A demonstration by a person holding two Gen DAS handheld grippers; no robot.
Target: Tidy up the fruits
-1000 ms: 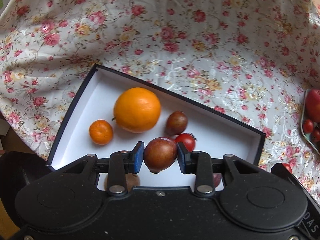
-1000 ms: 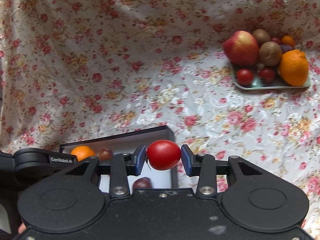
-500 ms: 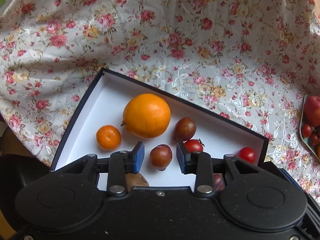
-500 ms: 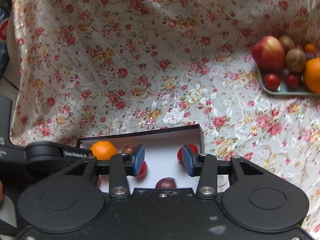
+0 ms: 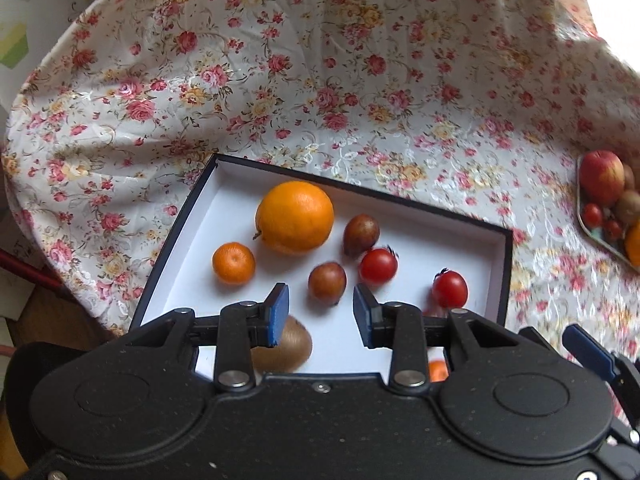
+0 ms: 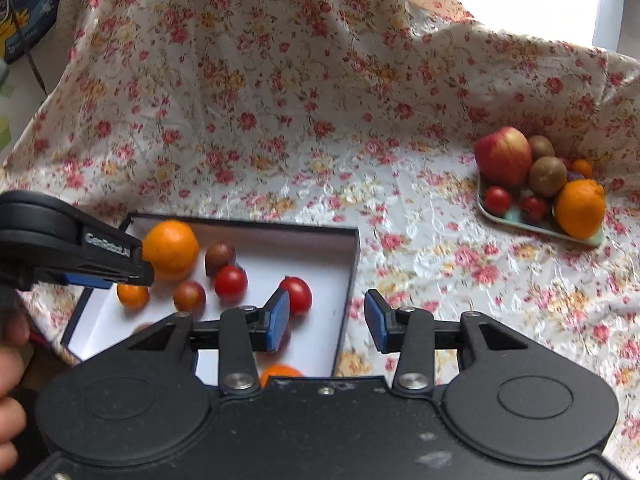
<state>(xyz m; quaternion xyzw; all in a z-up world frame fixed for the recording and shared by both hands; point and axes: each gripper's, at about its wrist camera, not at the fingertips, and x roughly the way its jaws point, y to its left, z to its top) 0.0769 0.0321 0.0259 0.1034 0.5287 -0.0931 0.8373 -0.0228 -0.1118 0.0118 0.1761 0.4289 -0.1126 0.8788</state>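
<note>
1. The left black two-finger gripper with blue pads (image 5: 320, 312) hangs over the near part of a shallow black-walled box with a white floor (image 5: 505, 264), its jaws apart and holding nothing.
2. The right black two-finger gripper with blue pads (image 6: 326, 320) also has its jaws spread and empty; it sits above the box's right wall, one pad over the floor, the other over the floral tablecloth (image 6: 320, 100).
3. Inside the box, seen from the left wrist, a large round orange (image 5: 295, 216) lies toward 11 o'clock, a small mandarin (image 5: 233, 263) at 9 o'clock of centre, and two brownish-purple oval fruits (image 5: 327, 282) (image 5: 361, 234) near the middle.
4. Two glossy red cherry tomatoes (image 5: 378, 266) (image 5: 449, 289) rest toward 3 o'clock, slightly blurred.
5. A fuzzy brown kiwi (image 5: 288, 350) is half hidden behind the left gripper's left finger, and a small orange fruit (image 5: 438, 370) is mostly hidden behind the gripper body, so its kind cannot be told.
6. At 2 o'clock in the right wrist view, a pale green tray (image 6: 516, 220) holds a red-yellow apple (image 6: 503, 156), kiwis, tomatoes and an orange; the fruits behind are partly covered.
7. The left wrist view cuts this tray off at its right edge.
8. A person's fingers (image 6: 10, 360) show at the left border of the right wrist view, cropped.
</note>
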